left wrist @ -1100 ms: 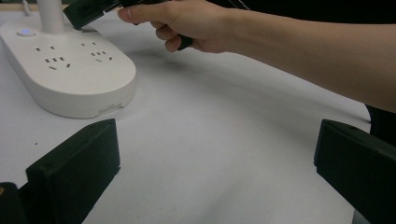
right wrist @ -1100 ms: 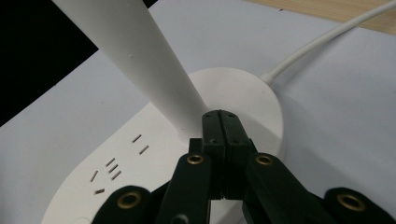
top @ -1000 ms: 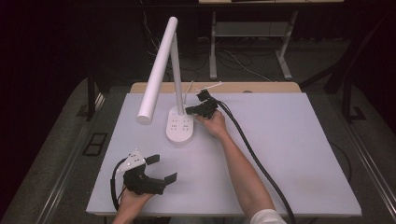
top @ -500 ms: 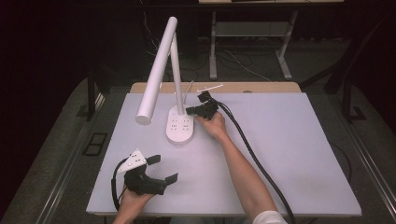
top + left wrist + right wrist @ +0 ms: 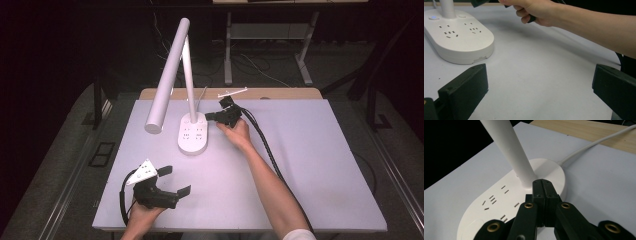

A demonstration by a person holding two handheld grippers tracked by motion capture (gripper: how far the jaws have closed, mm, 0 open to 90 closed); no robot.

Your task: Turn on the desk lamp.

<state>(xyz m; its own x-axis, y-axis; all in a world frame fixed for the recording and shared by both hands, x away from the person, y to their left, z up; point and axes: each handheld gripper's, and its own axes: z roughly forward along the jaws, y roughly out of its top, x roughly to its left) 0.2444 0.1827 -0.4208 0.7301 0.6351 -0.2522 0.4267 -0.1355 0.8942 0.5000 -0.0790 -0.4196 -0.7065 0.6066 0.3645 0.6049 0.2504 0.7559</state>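
A white desk lamp stands at the table's back middle. Its oval base (image 5: 194,137) carries several sockets, and its stem (image 5: 189,80) holds a long tilted head (image 5: 167,75). My right gripper (image 5: 207,116) is shut with nothing between its jaws. Its tips hover just right of the stem, over the rear of the base (image 5: 499,202). In the right gripper view the closed tips (image 5: 542,182) sit close to the foot of the stem (image 5: 509,147). My left gripper (image 5: 176,181) rests open near the front left edge and faces the base (image 5: 459,37). Its jaws (image 5: 539,92) hold nothing.
The lamp's white cable (image 5: 594,145) runs off the back over a wooden strip (image 5: 280,93). A small button (image 5: 433,17) on the base glows blue. The right gripper's black cable (image 5: 265,145) trails along the forearm. White tabletop (image 5: 325,165) spreads to the right.
The right gripper has drifted slightly up and to the right beside the lamp stem, still shut. The left gripper has stayed where it was.
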